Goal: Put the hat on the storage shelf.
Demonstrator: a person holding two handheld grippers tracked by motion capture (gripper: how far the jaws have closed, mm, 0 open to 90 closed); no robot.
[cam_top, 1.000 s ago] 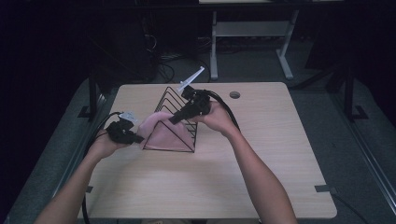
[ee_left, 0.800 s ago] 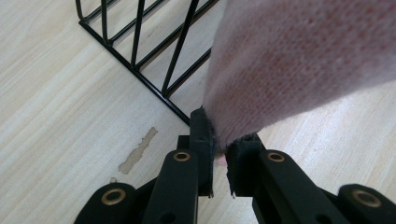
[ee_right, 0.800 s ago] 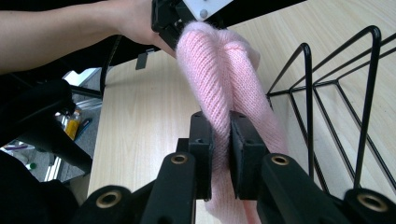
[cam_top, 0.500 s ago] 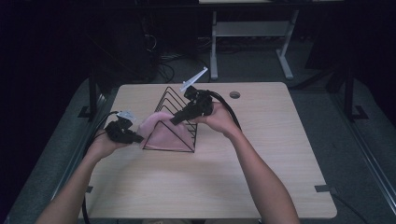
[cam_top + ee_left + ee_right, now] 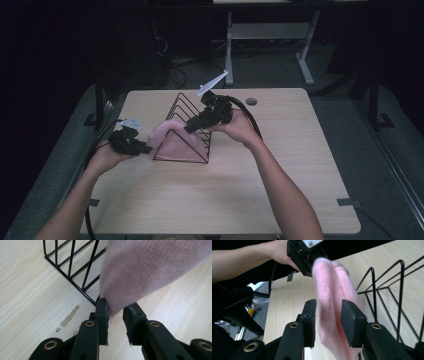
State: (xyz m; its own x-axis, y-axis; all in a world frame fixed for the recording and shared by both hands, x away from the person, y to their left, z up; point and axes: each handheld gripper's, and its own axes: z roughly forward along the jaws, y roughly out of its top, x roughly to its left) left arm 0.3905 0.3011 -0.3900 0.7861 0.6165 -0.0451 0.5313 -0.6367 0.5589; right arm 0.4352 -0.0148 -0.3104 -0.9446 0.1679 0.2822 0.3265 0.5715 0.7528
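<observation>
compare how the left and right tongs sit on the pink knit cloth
The left tongs take only a low corner tip of the pink knit cloth, their jaws still parted. The right tongs straddle a thick doubled fold higher up, over the black wire rack. Both have cloth between their jaws.
</observation>
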